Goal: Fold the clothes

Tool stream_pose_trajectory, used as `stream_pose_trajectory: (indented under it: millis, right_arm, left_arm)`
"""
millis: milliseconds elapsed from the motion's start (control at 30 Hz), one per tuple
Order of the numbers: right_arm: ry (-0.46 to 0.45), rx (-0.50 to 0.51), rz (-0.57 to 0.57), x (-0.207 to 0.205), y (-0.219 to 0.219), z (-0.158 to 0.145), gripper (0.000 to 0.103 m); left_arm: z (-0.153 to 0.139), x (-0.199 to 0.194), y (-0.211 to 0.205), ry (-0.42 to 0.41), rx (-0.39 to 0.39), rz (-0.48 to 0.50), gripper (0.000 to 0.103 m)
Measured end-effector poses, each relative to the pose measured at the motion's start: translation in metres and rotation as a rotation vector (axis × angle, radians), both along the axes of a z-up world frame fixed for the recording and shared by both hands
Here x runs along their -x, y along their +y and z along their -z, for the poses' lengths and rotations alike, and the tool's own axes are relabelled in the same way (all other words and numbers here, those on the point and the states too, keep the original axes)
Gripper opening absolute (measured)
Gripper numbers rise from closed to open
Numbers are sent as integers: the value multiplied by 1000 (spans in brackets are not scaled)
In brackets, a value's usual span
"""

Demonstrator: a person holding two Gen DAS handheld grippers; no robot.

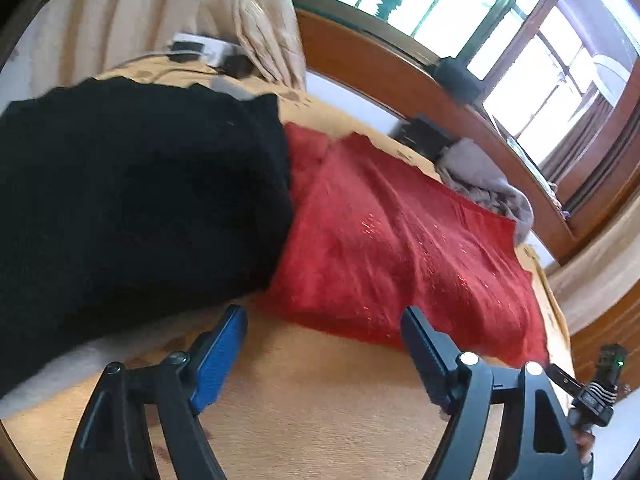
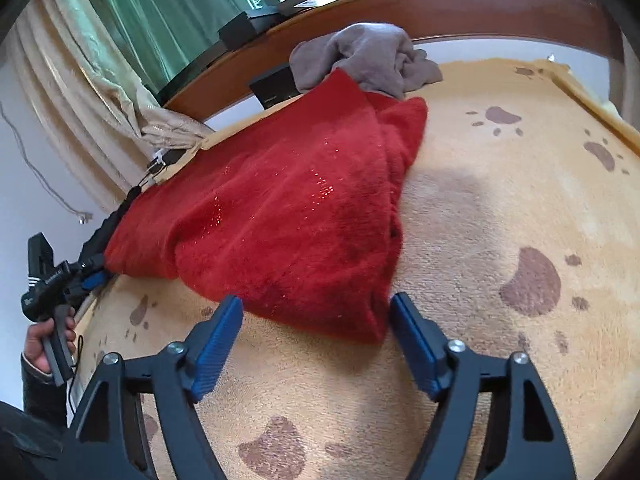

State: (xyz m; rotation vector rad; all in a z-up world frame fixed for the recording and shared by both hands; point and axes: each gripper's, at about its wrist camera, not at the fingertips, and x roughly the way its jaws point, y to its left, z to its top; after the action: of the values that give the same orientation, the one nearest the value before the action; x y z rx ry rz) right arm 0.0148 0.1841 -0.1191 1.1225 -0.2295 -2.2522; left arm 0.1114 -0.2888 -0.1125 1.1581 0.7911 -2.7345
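Note:
A folded red fleece garment (image 1: 400,248) (image 2: 288,216) lies on the paw-print blanket (image 2: 500,208). A black knit garment (image 1: 132,200) sits to its left in the left wrist view, overlapping its edge. A crumpled grey garment (image 2: 372,60) (image 1: 484,184) lies at the far side by the bed frame. My left gripper (image 1: 324,320) is open just over the red garment's near edge, with nothing clamped. My right gripper (image 2: 316,308) is open too, and the red garment's near corner lies between its fingertips without the pads (image 2: 218,344) pressing on it.
A wooden bed frame (image 2: 440,12) runs along the far side, with windows behind it. A cream curtain (image 2: 80,92) hangs at the left, above a power strip (image 1: 200,50) with cables. A small black box (image 2: 276,86) rests by the frame. A hand (image 2: 40,344) grips a tool handle at the left edge.

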Motion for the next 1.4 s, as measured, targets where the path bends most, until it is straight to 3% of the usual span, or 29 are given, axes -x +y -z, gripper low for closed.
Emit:
stream_pose_trajectory:
  millis: [133,333,433,567,667,1167,1267,1400]
  right_arm:
    - [-7,21,-3,1,3,0,81]
    - [6,-19,-16,-1,-5,-1,84]
    - [13,-41,-24,-2,-9,-1,88]
    - [19,-64,-39,-3,-16,-1,93]
    - [20,-80,-68,-3,-23,-1,102]
    - [67,-267,-67,-10,-46,2,102]
    - [64,-244,-65,-9,-42,1,102]
    - [35,-125,-47,-4,-27,-1,102]
  left_arm:
    - [5,6,-2,-54,98,-36,81]
    - [7,19,22,-109,319,-75,81]
    - [10,21,25,-125,362,-78,81]
    - [11,22,25,-128,360,-77,82]
    - [11,24,28,-136,374,-76,82]
    - [12,25,28,-150,384,-75,84]
    - [13,26,28,-151,377,-69,87]
    - [13,27,28,-153,371,-61,90]
